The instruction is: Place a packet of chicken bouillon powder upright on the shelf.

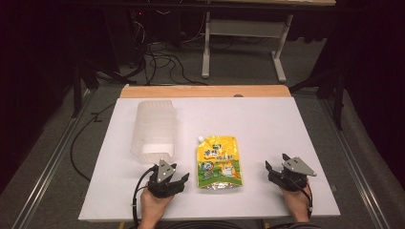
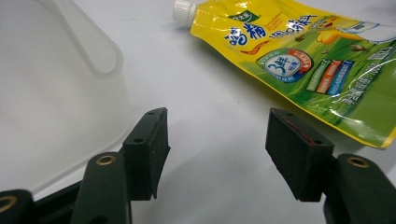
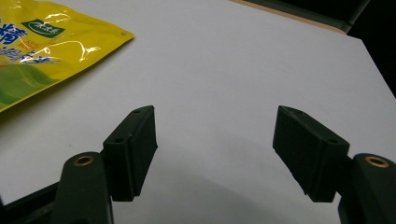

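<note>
A shiny yellow-and-green spouted pouch [image 1: 218, 162] is laid flat on the white table [image 1: 267, 124], just right of a translucent plastic tub [image 1: 154, 128]. It's flanked by the left gripper [image 1: 177, 179] and right gripper [image 1: 274, 168], both spread apart, nothing gripped.

We are looking at a lab or recording room rather than a home. We are seeing a white table [image 1: 267, 119] with a bare wooden edge [image 1: 205, 91] standing on grey carpet, metal rails [image 1: 45, 176] running along both sides, loose black cables [image 1: 160, 59] trailing across the floor behind, and a grey metal frame [image 1: 243, 28] standing among dark equipment at the back. Black curtains are closing off the sides.
</note>
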`<state>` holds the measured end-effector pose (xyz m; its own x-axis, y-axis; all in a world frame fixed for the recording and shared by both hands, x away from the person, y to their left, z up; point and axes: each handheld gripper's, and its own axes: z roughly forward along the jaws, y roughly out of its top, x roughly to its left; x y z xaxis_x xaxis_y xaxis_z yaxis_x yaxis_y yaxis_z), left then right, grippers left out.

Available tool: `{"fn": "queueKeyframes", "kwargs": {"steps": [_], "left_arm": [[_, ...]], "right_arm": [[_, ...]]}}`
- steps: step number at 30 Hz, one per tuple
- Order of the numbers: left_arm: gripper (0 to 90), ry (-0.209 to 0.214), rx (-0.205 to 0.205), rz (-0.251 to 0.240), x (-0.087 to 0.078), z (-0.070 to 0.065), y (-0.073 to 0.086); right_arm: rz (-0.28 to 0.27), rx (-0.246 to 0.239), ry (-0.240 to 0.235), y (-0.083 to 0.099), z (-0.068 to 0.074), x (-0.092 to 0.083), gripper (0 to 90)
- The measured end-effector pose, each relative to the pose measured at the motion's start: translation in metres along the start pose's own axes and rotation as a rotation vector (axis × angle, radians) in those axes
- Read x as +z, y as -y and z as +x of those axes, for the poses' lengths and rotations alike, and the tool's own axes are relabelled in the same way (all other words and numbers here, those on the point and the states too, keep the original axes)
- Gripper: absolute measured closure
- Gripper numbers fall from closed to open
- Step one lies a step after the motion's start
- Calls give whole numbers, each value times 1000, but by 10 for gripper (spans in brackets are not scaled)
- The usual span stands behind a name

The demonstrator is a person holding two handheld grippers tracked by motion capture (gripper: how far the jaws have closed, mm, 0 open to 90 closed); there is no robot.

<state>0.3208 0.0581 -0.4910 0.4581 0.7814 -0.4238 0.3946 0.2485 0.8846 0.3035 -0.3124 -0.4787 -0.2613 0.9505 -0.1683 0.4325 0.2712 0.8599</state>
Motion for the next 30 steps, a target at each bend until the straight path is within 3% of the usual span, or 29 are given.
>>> {"fn": "queueKeyframes", "kwargs": {"steps": [18, 30], "left_arm": [[394, -6, 3, 31, 2, 0, 1], [387, 3, 12, 0, 0, -1, 1]], "right_arm": [[-10, 12, -1, 0, -2, -1, 309], [-17, 27, -8, 1, -3, -1, 327]]}}
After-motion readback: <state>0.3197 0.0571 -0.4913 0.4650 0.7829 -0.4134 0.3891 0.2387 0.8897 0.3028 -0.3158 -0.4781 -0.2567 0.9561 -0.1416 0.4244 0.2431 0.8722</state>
